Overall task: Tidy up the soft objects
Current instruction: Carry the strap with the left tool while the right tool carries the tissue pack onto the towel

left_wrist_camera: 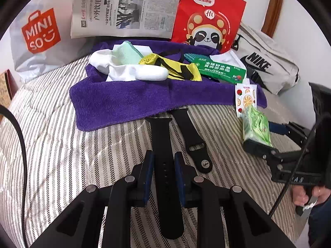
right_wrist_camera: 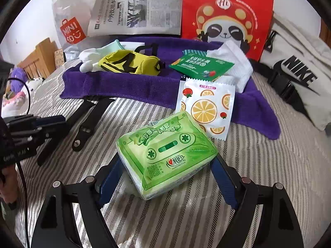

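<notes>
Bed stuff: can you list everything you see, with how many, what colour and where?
Towel: one, purple, spread on the striped bed.
White gloves: white, on the towel, count unclear.
Yellow pouch: one, yellow and black, on the towel.
Green packet: one, on the towel.
Fruit sachet: one, white with oranges, at the towel's edge.
Tissue pack: one, green, between the right gripper fingers.
Watch straps: two, black; one between the left gripper fingers.
Bags, newspaper: along the wall.
</notes>
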### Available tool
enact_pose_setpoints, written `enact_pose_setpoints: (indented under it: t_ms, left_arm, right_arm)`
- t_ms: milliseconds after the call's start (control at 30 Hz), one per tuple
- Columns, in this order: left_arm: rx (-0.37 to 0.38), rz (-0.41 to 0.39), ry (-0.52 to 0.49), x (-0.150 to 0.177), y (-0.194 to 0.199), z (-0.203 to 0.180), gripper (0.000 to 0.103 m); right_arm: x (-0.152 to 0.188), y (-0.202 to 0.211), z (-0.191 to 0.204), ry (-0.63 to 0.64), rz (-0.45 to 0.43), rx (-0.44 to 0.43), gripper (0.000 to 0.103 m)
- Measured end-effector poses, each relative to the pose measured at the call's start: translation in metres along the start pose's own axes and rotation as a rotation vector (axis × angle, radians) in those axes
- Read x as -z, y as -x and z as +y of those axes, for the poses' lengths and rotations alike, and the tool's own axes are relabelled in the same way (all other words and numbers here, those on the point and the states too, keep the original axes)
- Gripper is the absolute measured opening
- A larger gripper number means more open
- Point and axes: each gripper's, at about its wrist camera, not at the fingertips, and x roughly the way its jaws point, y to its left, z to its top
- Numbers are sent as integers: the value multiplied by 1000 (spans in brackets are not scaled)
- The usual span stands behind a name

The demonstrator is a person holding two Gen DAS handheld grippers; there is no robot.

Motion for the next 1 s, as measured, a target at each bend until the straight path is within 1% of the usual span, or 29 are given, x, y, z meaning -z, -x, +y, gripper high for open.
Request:
enact_pose_setpoints:
  t_ms: [67, 100, 133, 200, 300, 367, 433, 533, 567, 633, 667, 700, 767, 800, 833, 900, 933, 967, 1000]
  left_arm:
    - [8, 1, 8, 0, 0, 1, 18]
    - [-30, 5, -6, -1, 0, -1, 10]
    - [-43, 19, -15, -2, 0, -2, 8]
    - [-53, 43, -17, -4, 1, -3, 6]
    - [-65, 42, -60, -3, 1, -6, 7]
    - [-61, 47, -54, -4, 2, -5, 8]
    - [-59, 56, -36, -7, -1, -3, 14]
    - [-60, 63, -38, -12, -5, -5, 18]
    - [-61, 66, -50, -12, -6, -8, 24]
    - [-58, 70, -115, -10, -8, -21, 44]
    - [-81, 65, -150, -8, -9, -28, 45]
    - [-101, 52, -165, -8, -9, -32, 44]
    - [-77, 57, -108, -10, -9, -25, 40]
    - [-88, 58, -96, -11, -7, -21, 26]
    - [-112, 63, -92, -12, -7, -17, 19]
    - [-72, 68, -50, -12, -4, -7, 19]
    - [-70, 71, -42, -12, -3, -5, 19]
    - [-76, 73, -51, -11, -3, -7, 19]
    - [-97, 75, -90, -10, -4, -12, 19]
  right_arm:
    - [1, 5, 4, 16, -4, 16, 83]
    - [2, 7, 6, 21, 0, 15, 83]
    - [3, 9, 7, 24, 2, 13, 83]
    - [3, 16, 9, 24, 0, 12, 83]
    - [4, 26, 12, 19, -1, 4, 83]
    - [4, 30, 13, 19, -3, 7, 83]
    - [4, 33, 12, 9, -5, 8, 83]
    - [7, 32, 5, -30, 8, -3, 83]
    - [8, 32, 2, -47, 15, -7, 83]
    - [11, 30, -3, -76, 26, -23, 83]
    - [13, 30, -5, -89, 32, -28, 83]
    - [15, 30, -7, -98, 35, -29, 83]
    - [20, 31, -11, -122, 36, -36, 83]
    - [22, 32, -13, -131, 37, -39, 83]
    - [23, 33, -15, -140, 39, -38, 83]
    - [25, 35, -18, -152, 41, -36, 83]
    - [26, 38, -20, -158, 36, -38, 83]
    - [26, 39, -21, -161, 34, -39, 83]
    - [26, 41, -22, -162, 33, -42, 83]
